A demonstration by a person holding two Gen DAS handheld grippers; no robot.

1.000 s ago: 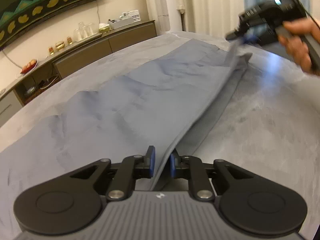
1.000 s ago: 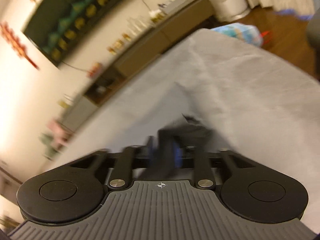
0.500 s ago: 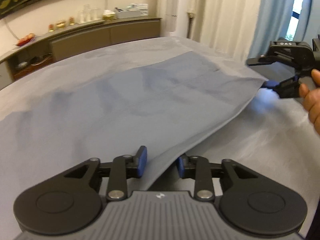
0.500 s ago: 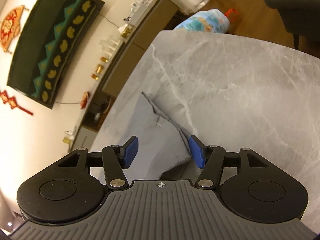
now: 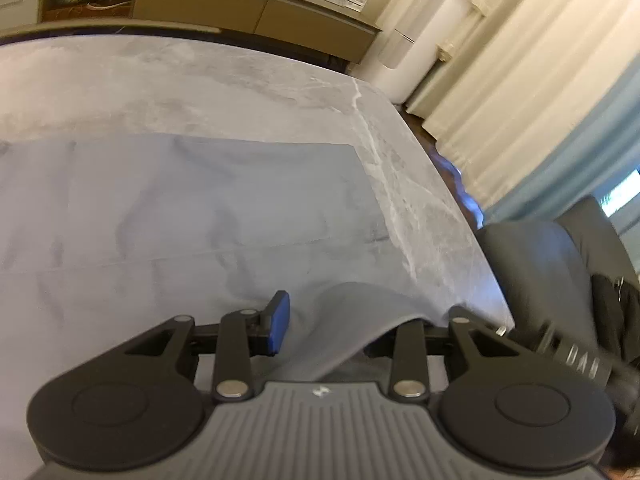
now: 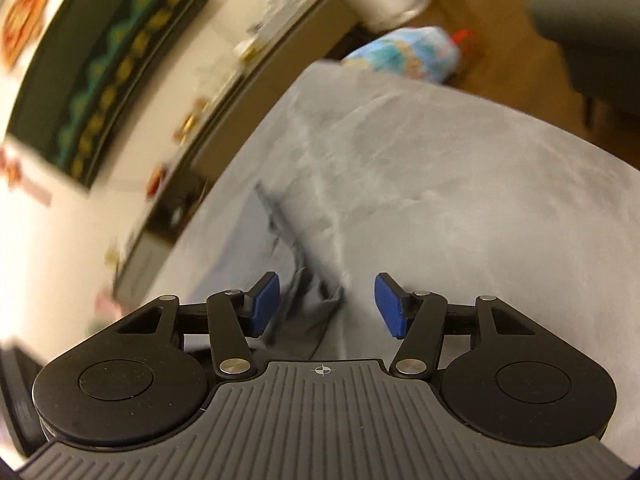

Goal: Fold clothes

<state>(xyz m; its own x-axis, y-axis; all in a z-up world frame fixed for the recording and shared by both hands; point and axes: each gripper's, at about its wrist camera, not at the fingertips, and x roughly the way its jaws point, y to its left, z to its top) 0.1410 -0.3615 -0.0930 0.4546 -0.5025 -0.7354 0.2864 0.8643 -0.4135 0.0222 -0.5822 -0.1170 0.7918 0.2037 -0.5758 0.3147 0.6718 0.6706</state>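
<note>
— On the grey marble surface, where is the blue-grey garment?
— Flat, toward ten o'clock; one fold rises between the left gripper fingers, just opened.
— And the right gripper?
— Fingers wide, garment corner between them, unpressed.

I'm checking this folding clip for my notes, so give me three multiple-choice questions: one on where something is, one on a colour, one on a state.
1. The grey-blue cloth lies: A on the floor; B on the grey marble table; C on a chair.
2. The long wooden sideboard is: A brown; B red; C white.
3. The left gripper is: A shut on the cloth; B open, cloth between its fingers; C open, nothing near.
Answers: B, marble shows around the cloth; A, its drawer fronts are brown; B, its visible blue pad stands clear of the cloth, the jaws having just been opening.
</note>
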